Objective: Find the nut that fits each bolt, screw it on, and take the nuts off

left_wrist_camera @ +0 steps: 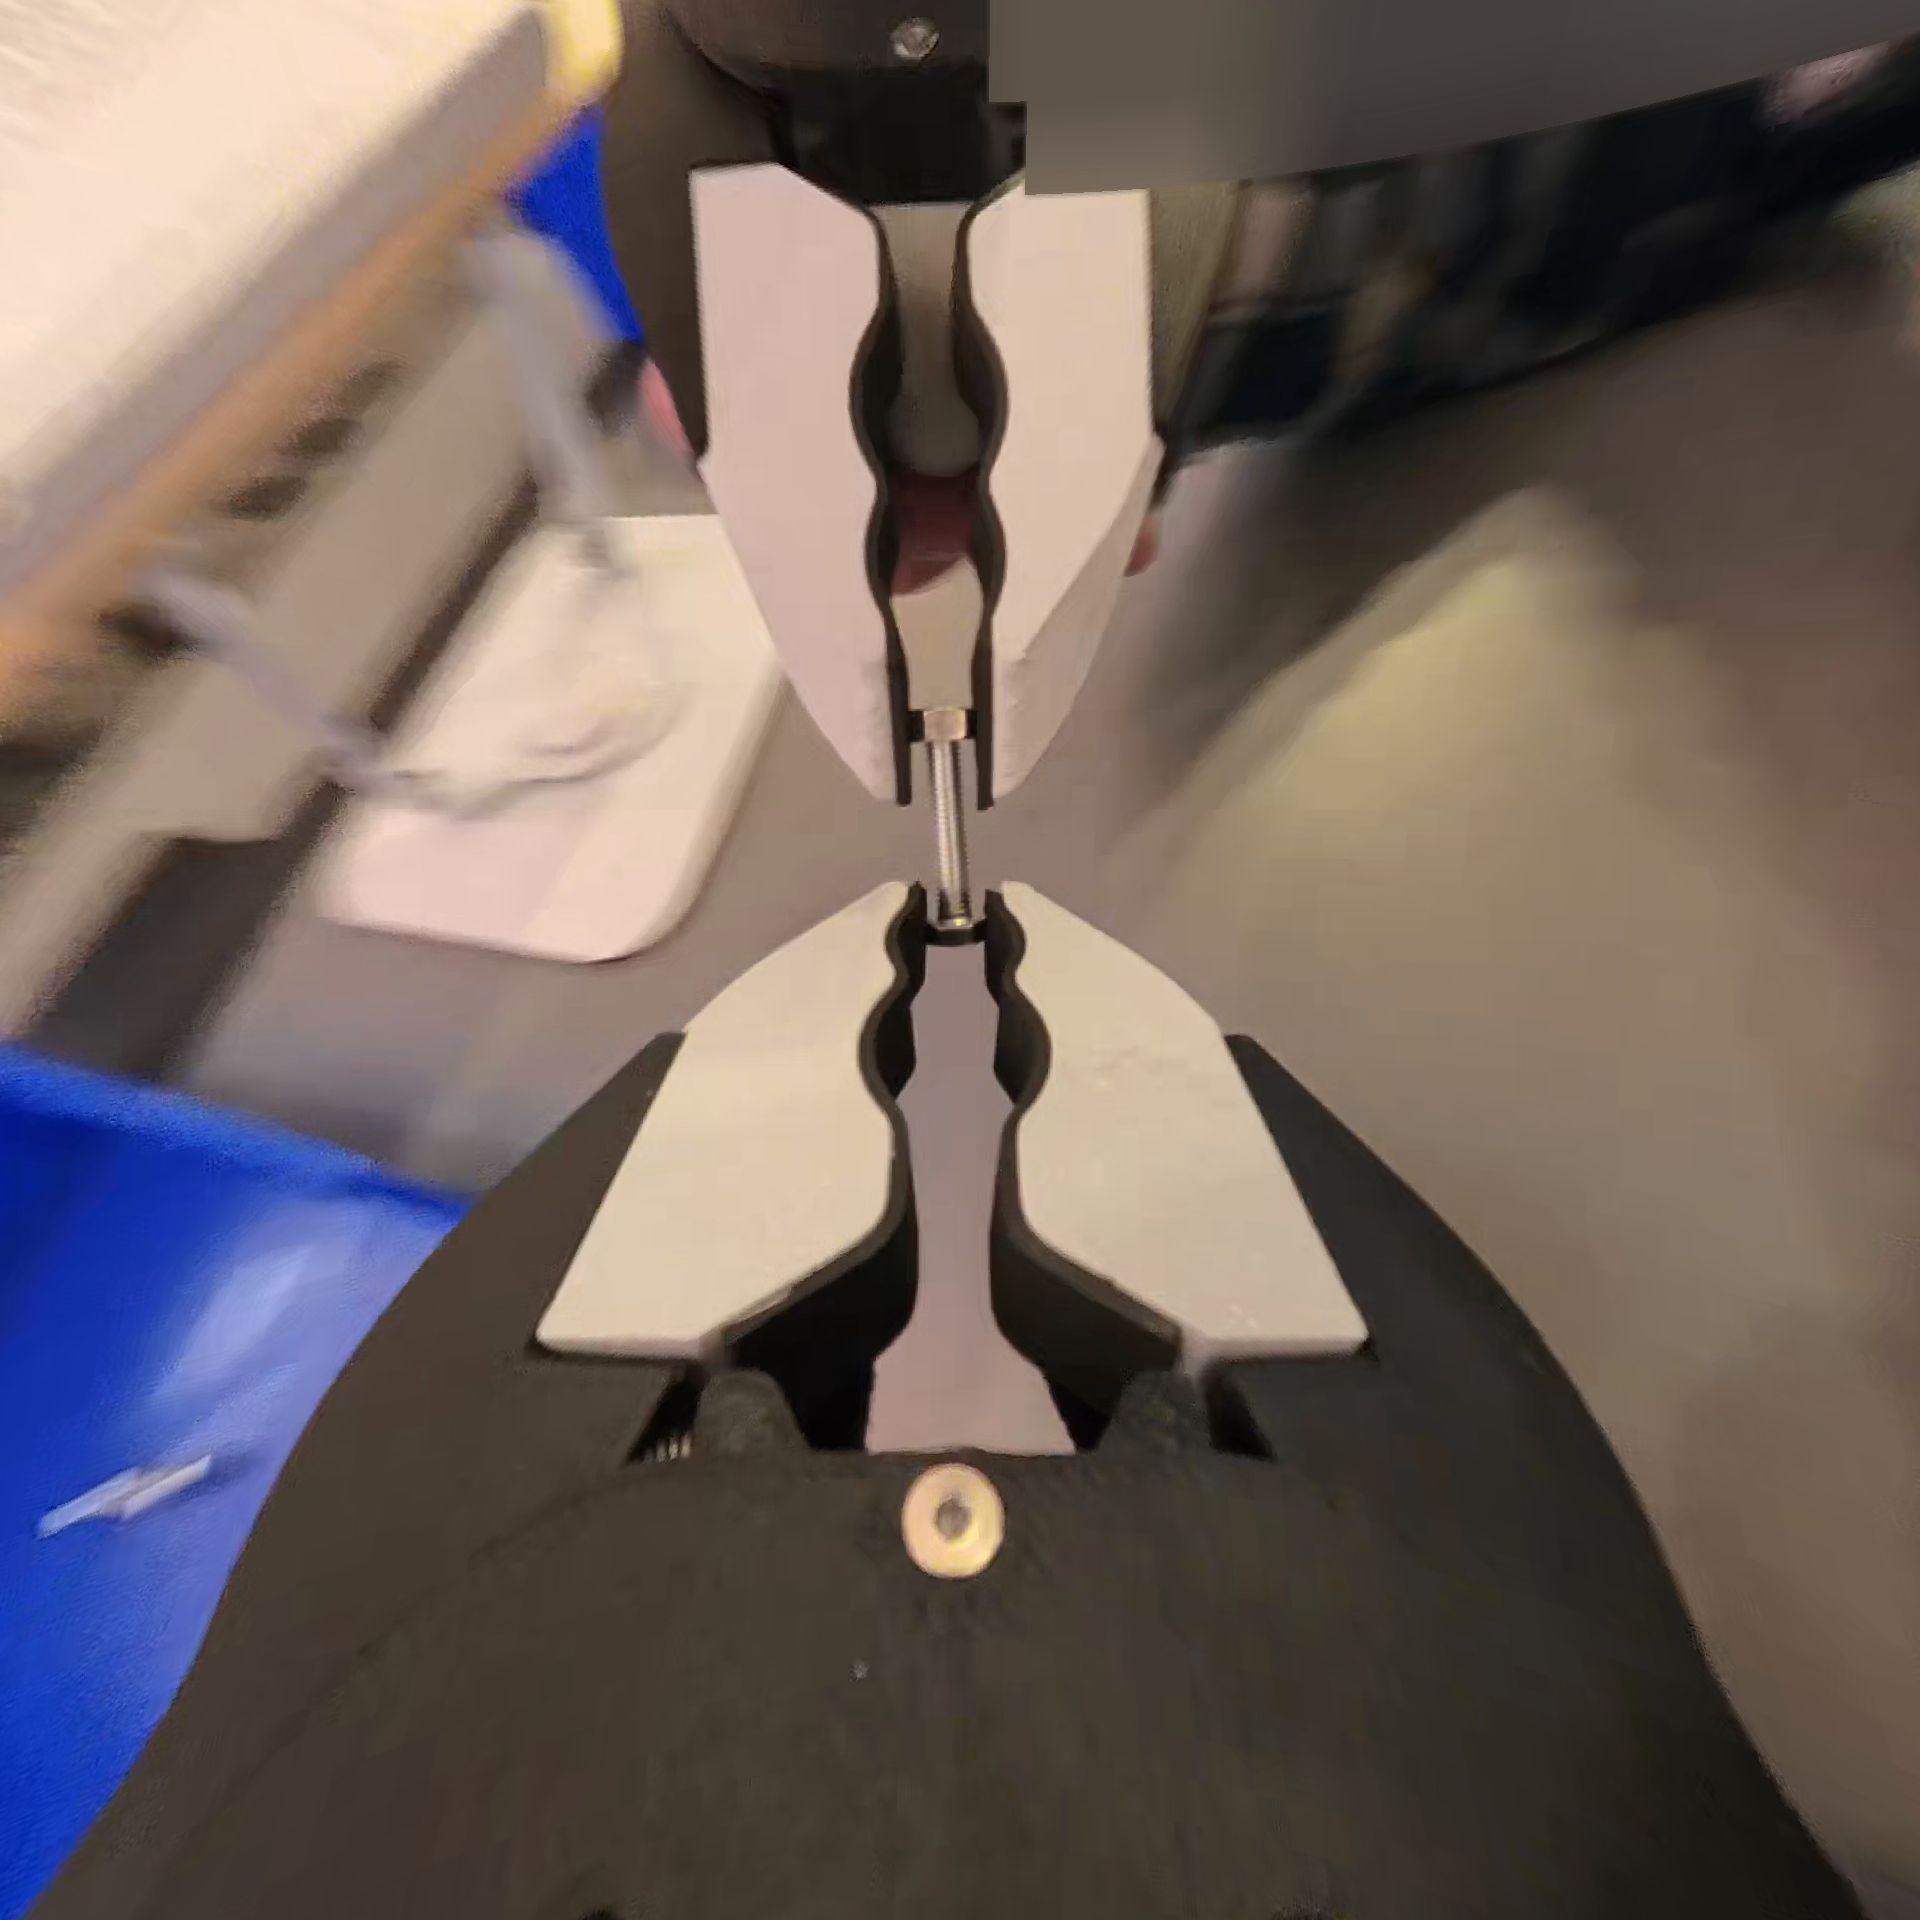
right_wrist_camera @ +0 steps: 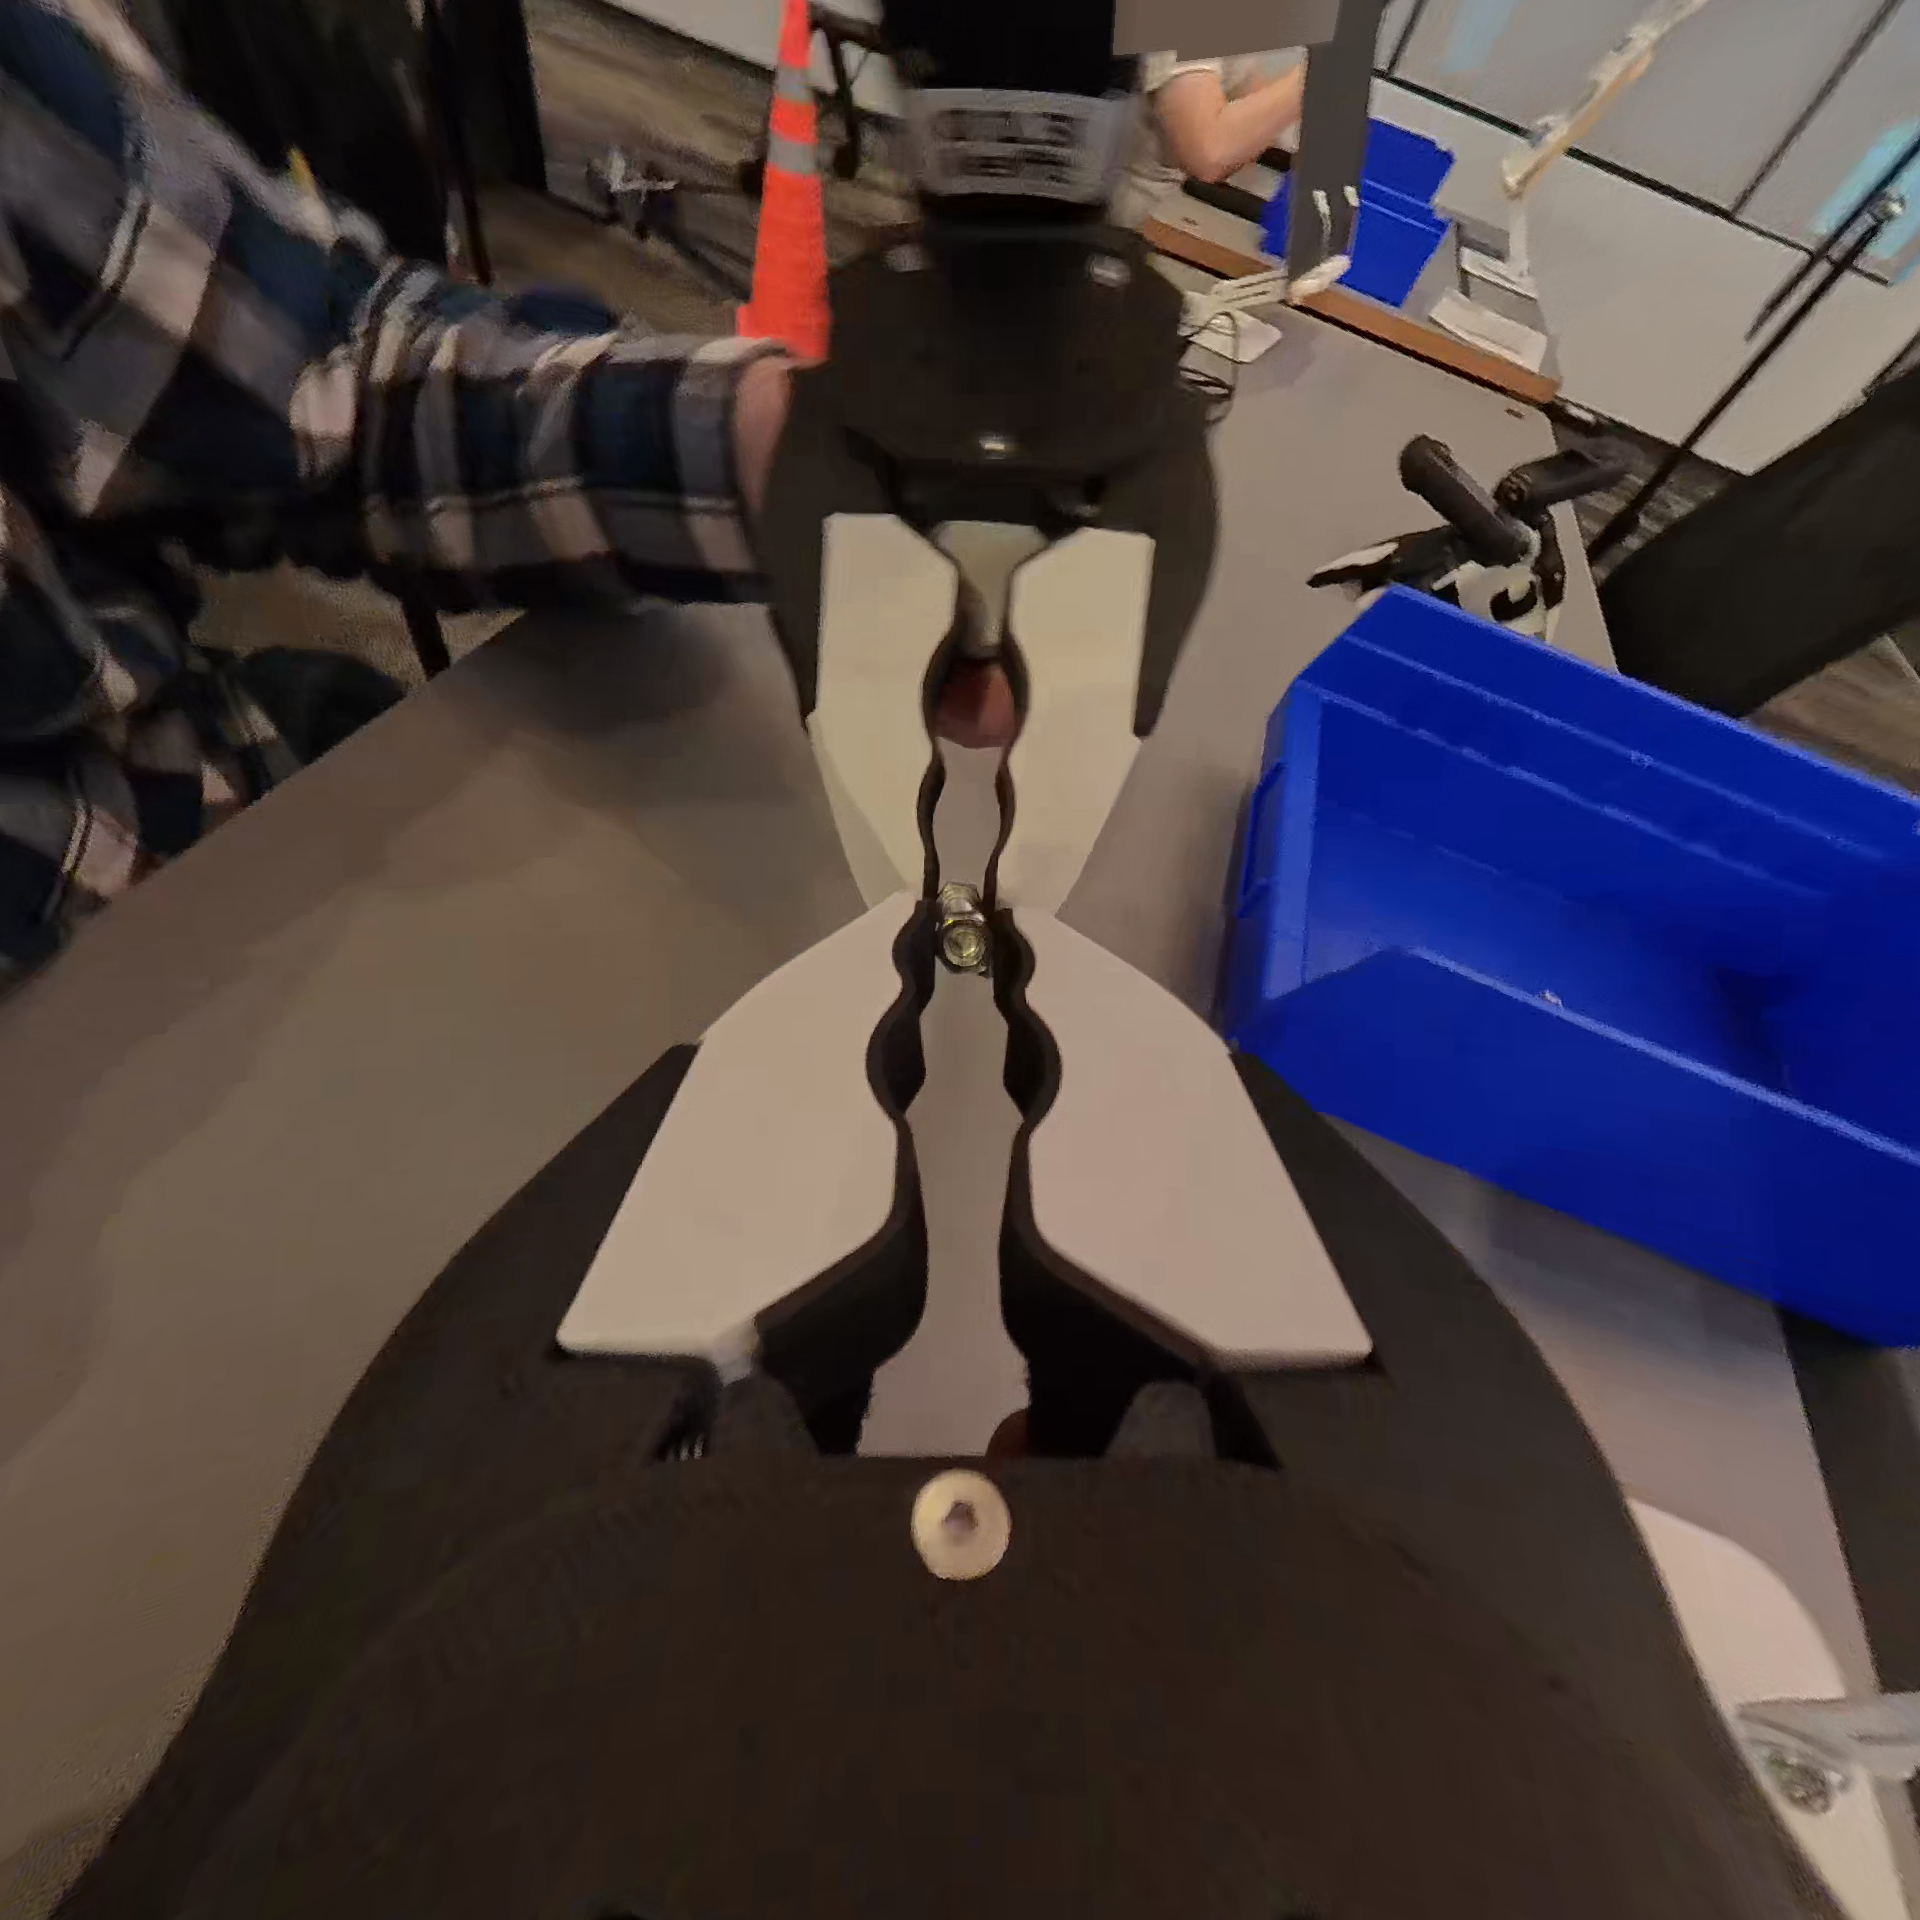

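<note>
1. Gripping the two ends of one assembly: the left claw [left_wrist_camera: 953, 920] is clamped on a small nut [left_wrist_camera: 953, 918] at the tip of the bolt [left_wrist_camera: 950, 821], while the right claw [right_wrist_camera: 961, 940], facing it tip to tip, is clamped on the bolt's hexagonal head end [left_wrist_camera: 940, 724].
2. The threaded shank spans the short gap between the two claws, held in the air above the grey counter [left_wrist_camera: 1351, 935].
3. The step in hand looks like turning the nut along the thread. To do it well, keep both claws on one straight line, so the nut runs true and does not cross-thread.
4. Hold one end fixed and rotate the other about the shank's axis; avoid bending force, since each grip is only at the pad tips.
5. Re-grip in small turns without releasing both ends together.
6. Beyond the claws, a blue bin [right_wrist_camera: 1579, 935] sits to the right of the right claw, and a white tray [left_wrist_camera: 540, 790] lies to the left of the left claw.
</note>
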`<state>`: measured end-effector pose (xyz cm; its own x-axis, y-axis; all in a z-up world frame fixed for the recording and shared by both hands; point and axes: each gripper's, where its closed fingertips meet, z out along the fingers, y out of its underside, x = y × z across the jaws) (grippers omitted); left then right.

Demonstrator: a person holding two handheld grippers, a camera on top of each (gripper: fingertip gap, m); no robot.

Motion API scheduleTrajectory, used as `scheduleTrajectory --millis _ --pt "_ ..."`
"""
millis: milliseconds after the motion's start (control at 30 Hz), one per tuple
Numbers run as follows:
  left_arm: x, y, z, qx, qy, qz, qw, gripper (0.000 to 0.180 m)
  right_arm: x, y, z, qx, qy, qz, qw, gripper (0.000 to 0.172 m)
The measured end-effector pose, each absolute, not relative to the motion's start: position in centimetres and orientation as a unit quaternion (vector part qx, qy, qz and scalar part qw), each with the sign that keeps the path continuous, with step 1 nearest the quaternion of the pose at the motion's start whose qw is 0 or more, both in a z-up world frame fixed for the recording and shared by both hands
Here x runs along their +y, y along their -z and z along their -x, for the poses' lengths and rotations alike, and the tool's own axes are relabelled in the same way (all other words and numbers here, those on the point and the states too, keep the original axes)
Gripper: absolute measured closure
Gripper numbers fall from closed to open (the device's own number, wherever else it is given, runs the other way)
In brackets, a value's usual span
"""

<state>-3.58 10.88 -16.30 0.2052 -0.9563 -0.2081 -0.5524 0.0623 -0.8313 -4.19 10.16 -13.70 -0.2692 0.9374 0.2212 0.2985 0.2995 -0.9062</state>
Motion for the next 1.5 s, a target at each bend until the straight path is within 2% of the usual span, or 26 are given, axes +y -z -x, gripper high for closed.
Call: scheduleTrajectory --millis 133,233,433,667,833,967,1100,1233,1367,1500 --pt "9.6 16.9 3.5 0.603 0.315 0.631 0.373 0.170 8.9 14.3 4.2 -0.731 -0.350 0.406 0.422 0.160" --pt "9.5 17.1 3.5 0.599 0.330 0.629 0.369 0.170 8.8 14.4 4.3 -0.735 -0.340 0.404 0.424 0.160" --pt "9.6 17.1 3.4 0.591 0.339 0.628 0.377 0.169 8.9 14.5 4.4 -0.729 -0.348 0.409 0.424 0.160" --pt "10.6 16.8 3.4 0.577 0.311 0.637 0.405 0.148 9.8 13.9 4.4 -0.704 -0.363 0.429 0.435 0.160" --pt "11.1 16.3 3.7 0.563 0.283 0.640 0.439 0.144 10.8 13.6 4.3 -0.675 -0.388 0.456 0.431 0.160" --pt "13.2 15.7 4.7 0.536 0.171 0.651 0.510 0.135 11.9 13.1 4.2 -0.619 -0.443 0.491 0.424 0.160" --pt "15.1 14.8 5.8 0.491 0.028 0.647 0.583 0.136 13.4 13.3 4.1 -0.537 -0.515 0.539 0.394 0.160" --pt "15.7 15.9 5.7 0.506 -0.098 0.627 0.584 0.139 14.3 14.3 4.3 -0.463 -0.569 0.577 0.359 0.160" --pt "16.0 16.6 5.3 0.510 -0.130 0.622 0.579 0.143 14.3 14.6 4.4 -0.434 -0.592 0.586 0.344 0.160" --pt "15.9 16.8 5.3 0.519 -0.151 0.612 0.577 0.163 14.3 15.0 4.6 -0.425 -0.590 0.597 0.340 0.160"
